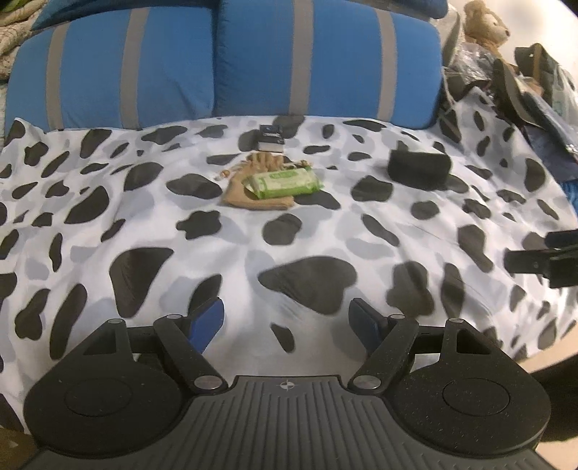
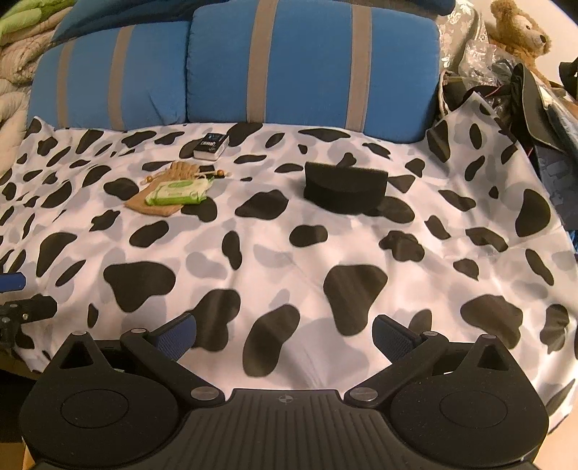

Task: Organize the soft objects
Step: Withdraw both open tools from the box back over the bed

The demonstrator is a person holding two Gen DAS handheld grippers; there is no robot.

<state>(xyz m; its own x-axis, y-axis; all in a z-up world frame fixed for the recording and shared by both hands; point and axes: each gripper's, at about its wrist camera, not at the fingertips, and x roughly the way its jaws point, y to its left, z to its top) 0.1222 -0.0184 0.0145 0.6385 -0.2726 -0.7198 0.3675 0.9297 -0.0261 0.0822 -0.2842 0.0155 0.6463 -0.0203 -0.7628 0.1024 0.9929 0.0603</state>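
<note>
A cow-print sheet (image 1: 325, 231) (image 2: 289, 246) covers the bed. On it lie a tan drawstring pouch (image 1: 242, 195) (image 2: 151, 203) with a green wipes pack (image 1: 283, 183) (image 2: 178, 192) on top, a small dark box (image 1: 270, 138) (image 2: 211, 145) behind them, and a black case (image 1: 419, 168) (image 2: 345, 185) to the right. My left gripper (image 1: 289, 321) hovers open over the near sheet, nothing between its blue pads. My right gripper (image 2: 285, 336) is open too, empty, near the front edge. Each gripper shows at the edge of the other's view.
Two blue pillows with grey stripes (image 1: 224, 61) (image 2: 253, 65) stand along the back. A teddy bear (image 1: 484, 25) (image 2: 520, 32) and a heap of dark bags and clothes (image 1: 523, 90) (image 2: 523, 94) crowd the right side. Quilted bedding (image 2: 18, 65) lies at the far left.
</note>
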